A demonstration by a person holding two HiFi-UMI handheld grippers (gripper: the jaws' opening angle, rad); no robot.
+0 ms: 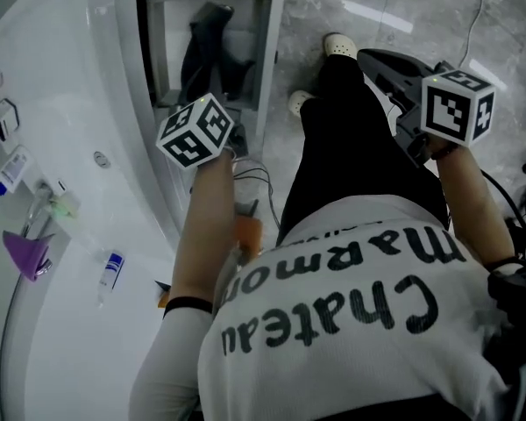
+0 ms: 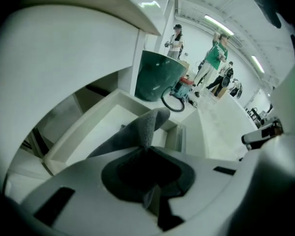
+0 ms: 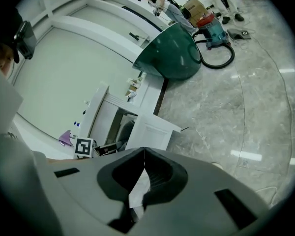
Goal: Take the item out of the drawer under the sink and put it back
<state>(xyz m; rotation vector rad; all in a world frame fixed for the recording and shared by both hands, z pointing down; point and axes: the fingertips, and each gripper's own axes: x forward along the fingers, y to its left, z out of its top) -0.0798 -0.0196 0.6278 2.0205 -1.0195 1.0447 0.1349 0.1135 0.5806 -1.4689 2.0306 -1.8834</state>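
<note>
Below the white counter, the drawer (image 1: 265, 55) under the sink stands pulled out. A dark grey cloth item (image 1: 209, 51) lies in it. My left gripper (image 1: 235, 140) hangs over the drawer's near end, mostly hidden under its marker cube. In the left gripper view the left gripper (image 2: 146, 150) is shut on a fold of the grey cloth (image 2: 140, 129), which stretches from the jaws down into the drawer (image 2: 83, 132). My right gripper (image 1: 373, 58) is held to the right over the marble floor. Its jaws (image 3: 144, 150) are shut with nothing between them.
On the counter lie a purple piece (image 1: 24, 254) and a small blue-capped tube (image 1: 111, 270). The person's white shoes (image 1: 337, 44) stand beside the drawer. A green tub (image 3: 172, 55) and a vacuum with its hose (image 3: 214, 31) sit further along the floor. People stand far off.
</note>
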